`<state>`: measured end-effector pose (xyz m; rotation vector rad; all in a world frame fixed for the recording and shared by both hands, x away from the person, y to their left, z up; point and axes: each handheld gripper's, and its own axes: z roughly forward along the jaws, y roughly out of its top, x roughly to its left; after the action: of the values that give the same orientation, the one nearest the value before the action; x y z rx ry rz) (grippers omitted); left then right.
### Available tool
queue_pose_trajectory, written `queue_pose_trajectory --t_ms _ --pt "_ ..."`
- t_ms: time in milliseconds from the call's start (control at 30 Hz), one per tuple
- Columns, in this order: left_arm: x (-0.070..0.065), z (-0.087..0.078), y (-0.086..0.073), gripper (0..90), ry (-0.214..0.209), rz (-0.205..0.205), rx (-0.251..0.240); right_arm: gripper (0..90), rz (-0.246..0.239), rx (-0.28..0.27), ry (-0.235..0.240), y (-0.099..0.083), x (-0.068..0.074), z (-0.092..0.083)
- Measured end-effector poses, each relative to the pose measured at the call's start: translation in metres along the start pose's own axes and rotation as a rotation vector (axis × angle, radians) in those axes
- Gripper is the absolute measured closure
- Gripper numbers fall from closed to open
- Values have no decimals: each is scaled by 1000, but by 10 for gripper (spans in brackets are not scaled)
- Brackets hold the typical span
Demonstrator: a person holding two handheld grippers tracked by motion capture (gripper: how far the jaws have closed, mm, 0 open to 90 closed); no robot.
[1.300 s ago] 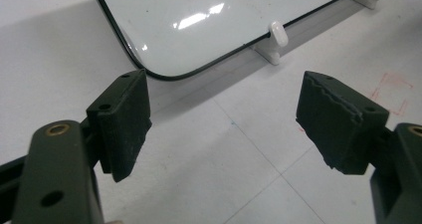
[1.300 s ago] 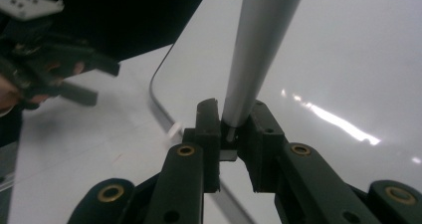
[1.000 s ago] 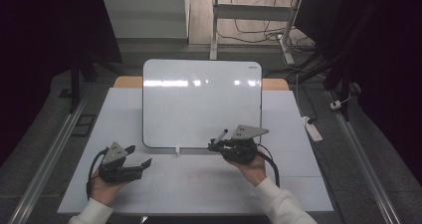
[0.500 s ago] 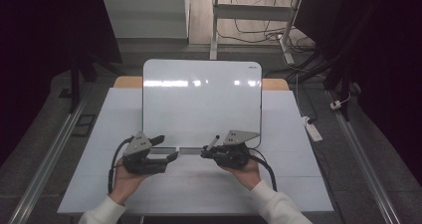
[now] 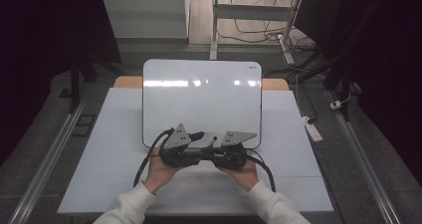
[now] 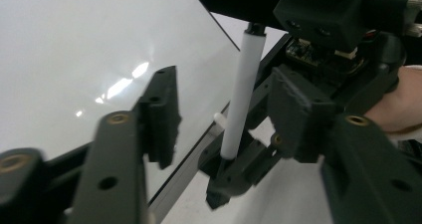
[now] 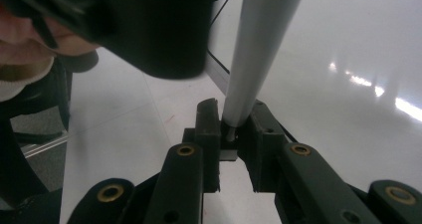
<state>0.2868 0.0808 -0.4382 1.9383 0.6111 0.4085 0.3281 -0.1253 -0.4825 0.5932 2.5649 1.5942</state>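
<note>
Right claw [image 7: 234, 134] is clenched on one end of a white marker [image 7: 259, 50], holding it just above the near edge of the whiteboard [image 5: 201, 102] on the counter [image 5: 293, 149]. Left claw [image 6: 219, 119] sits directly opposite, its jaws having just been closing, with the marker's barrel standing between them but, as far as I can tell, not yet pressed. My reading is that the step in hand is a two-claw hold on the marker, likely to pull its cap; next, the left claw should finish closing on the far end, then draw away along the barrel. From the left gripper view the marker's whole white length and dark tip are plain, whereas the high view leaves it a small sliver between both claws.
</note>
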Motion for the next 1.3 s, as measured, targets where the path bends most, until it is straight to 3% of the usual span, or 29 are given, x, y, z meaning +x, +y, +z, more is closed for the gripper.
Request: queue_pose_trajectory --t_ms 267,333,533,633,767,900,1167,1300 --pt "-2 4 -1 791 -16 17 5 778 21 -9 10 1 1 1" --pt "-3 4 -1 813 5 36 11 777 22 -4 11 1 1 2" --pt "1 -1 -1 821 -5 11 2 767 30 -11 18 1 3 2" --pt "5 -8 -1 822 13 4 -5 671 28 -38 14 3 5 -1" --pt "18 -25 -2 822 46 -33 -23 590 6 -83 -47 5 6 -15" --pt "31 -42 -6 822 81 -67 -31 547 -45 -89 -148 -3 1 -36" --pt "53 -65 -11 821 154 -123 -41 494 -51 -69 -314 -35 -19 -85" --pt "69 -72 -6 821 186 -152 -45 489 -22 -66 -375 -51 -27 -111"
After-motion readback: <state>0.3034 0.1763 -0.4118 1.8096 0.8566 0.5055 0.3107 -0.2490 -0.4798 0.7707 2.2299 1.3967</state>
